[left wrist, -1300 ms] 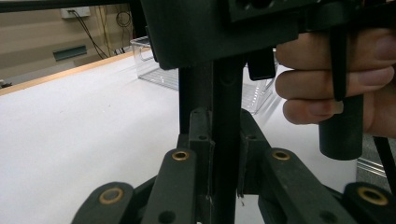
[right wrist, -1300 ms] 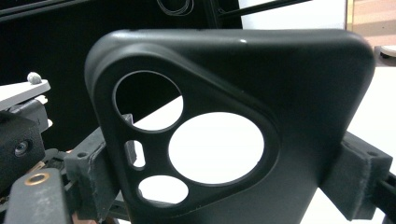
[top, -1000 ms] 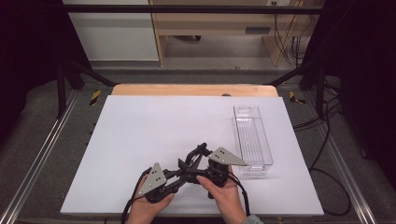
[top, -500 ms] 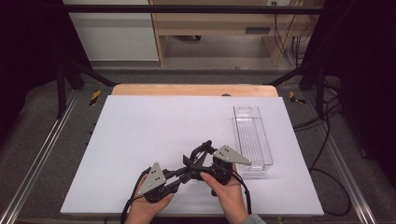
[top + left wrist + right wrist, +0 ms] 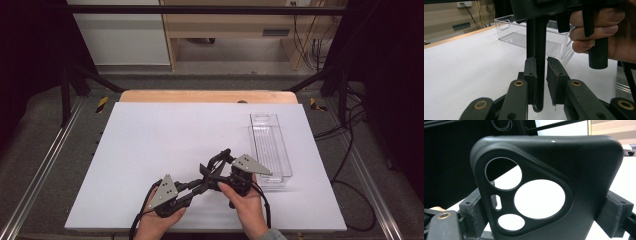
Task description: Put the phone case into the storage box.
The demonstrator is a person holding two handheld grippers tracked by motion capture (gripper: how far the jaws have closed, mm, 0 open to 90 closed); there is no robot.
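Left gripper [image 5: 200,184]: fingers [image 5: 531,75] clenched on the edge of a black plastic phone case [image 5: 544,195] with round camera cut-outs. Right gripper [image 5: 220,162]: fingers [image 5: 474,212] clamp the case's sides, above the white worktop [image 5: 165,135]. Clear plastic tray [image 5: 270,145] just right.

The high view is evenly lit from above: the flat white table top [image 5: 165,145] is bright and nearly shadowless, with only soft, short shadows under the hands in the lower middle. The frame's left and right edges fall into deep black. The clear plastic rectangular tray [image 5: 270,145], right of centre, shows faint pale glints along its rim. The picture is slightly soft and grainy.

In the left gripper view the near black parts are sharp; the upper left background is a little blurred. In the right gripper view the matte black plastic phone case with round camera cutouts [image 5: 574,170] is dim, while the white surface seen through its holes is blown out.
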